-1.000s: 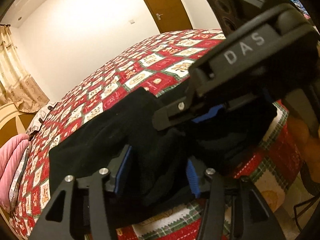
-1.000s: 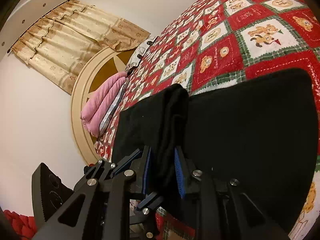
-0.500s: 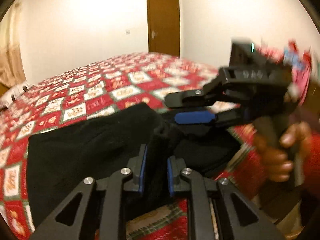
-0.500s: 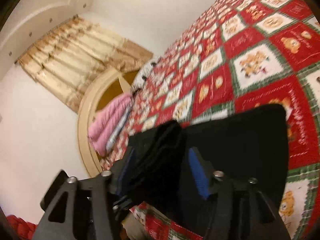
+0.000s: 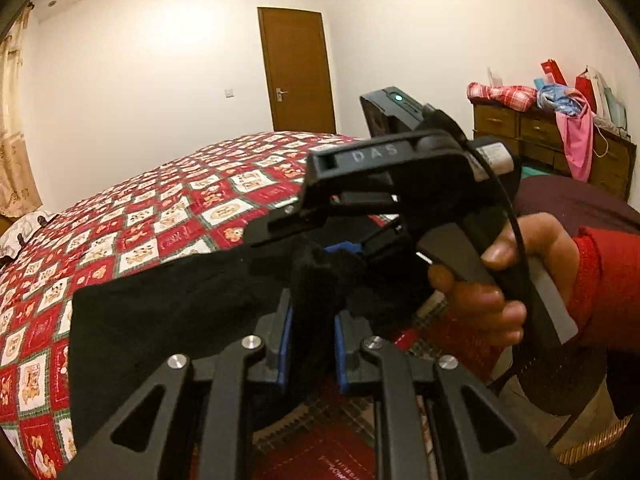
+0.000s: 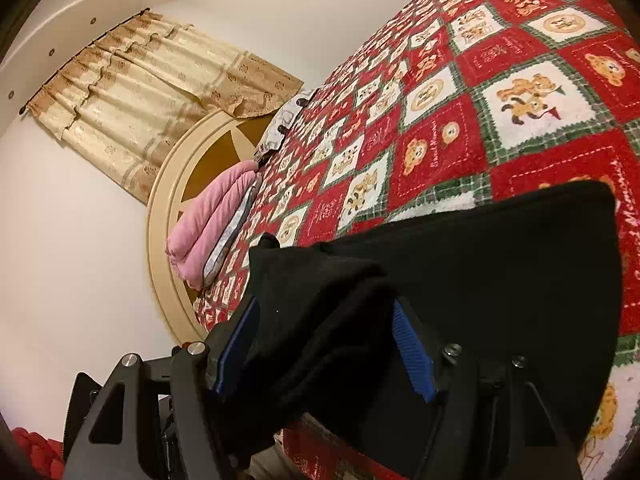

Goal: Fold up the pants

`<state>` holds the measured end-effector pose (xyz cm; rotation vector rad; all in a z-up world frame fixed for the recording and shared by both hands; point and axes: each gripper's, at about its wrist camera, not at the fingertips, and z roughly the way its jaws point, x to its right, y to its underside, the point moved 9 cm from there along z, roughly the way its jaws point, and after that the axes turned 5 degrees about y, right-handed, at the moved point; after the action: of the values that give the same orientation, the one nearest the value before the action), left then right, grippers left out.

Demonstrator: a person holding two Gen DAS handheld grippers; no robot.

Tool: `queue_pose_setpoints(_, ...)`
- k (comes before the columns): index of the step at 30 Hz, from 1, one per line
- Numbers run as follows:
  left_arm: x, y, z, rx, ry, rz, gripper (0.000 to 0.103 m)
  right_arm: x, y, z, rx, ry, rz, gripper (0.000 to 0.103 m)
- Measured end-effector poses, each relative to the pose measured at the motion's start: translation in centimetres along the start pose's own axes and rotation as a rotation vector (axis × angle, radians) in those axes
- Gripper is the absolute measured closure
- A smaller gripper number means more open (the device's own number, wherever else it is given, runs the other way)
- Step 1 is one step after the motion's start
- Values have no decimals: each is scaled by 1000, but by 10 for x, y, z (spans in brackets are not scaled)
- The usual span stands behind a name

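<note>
Black pants [image 5: 168, 312] lie on the red patchwork bedspread [image 5: 168, 216], one end lifted at the bed's near edge. My left gripper [image 5: 313, 320] is shut on a bunched fold of the pants. My right gripper [image 6: 324, 328] stands wide open, with a thick bunch of the black pants [image 6: 500, 264] lying loose between its blue pads. In the left wrist view the right gripper [image 5: 344, 246] shows just above and beyond the left one, held by a hand.
A pink pillow [image 6: 208, 224] and a round headboard [image 6: 160, 208] are at the bed's head. A wooden dresser [image 5: 552, 136] piled with clothes and bags stands by the right wall. A brown door [image 5: 298, 72] is behind the bed.
My left gripper closed on the pants and lifted the fold. My right gripper opened from its grip on the cloth. Both views tilted up.
</note>
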<state>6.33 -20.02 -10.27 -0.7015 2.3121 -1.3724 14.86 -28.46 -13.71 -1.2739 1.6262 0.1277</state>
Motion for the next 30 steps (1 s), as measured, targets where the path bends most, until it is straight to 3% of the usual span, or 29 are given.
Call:
queue_pose_setpoints(4,-2,-2,-3,18,-11,-8,85,11,-3,-11,25,-24,55,35)
queue_pose_setpoints(10,-7,-9,-9,58,-29,-20,85,-5,11,0,-57,-123,64,35)
queue_pose_setpoints(23,-2,-7,-7,56,-3,-11,85,3,8,-6,-25,-145,108,35)
queue_pose_setpoints(25,2,-6,-6,54,6,4,85,-2,12,-2,-27,-95,39,43)
queue_pose_setpoints(26,4,-5,-5,49,4,14,85,-6,13,0,-24,-60,-9,66)
queue_pose_setpoints(27,4,-3,-4,42,-3,19,85,-8,14,1,-25,-37,-41,73)
queue_pose_setpoints(30,1,1,1,11,-11,5,85,-15,8,-8,33,40,-135,80)
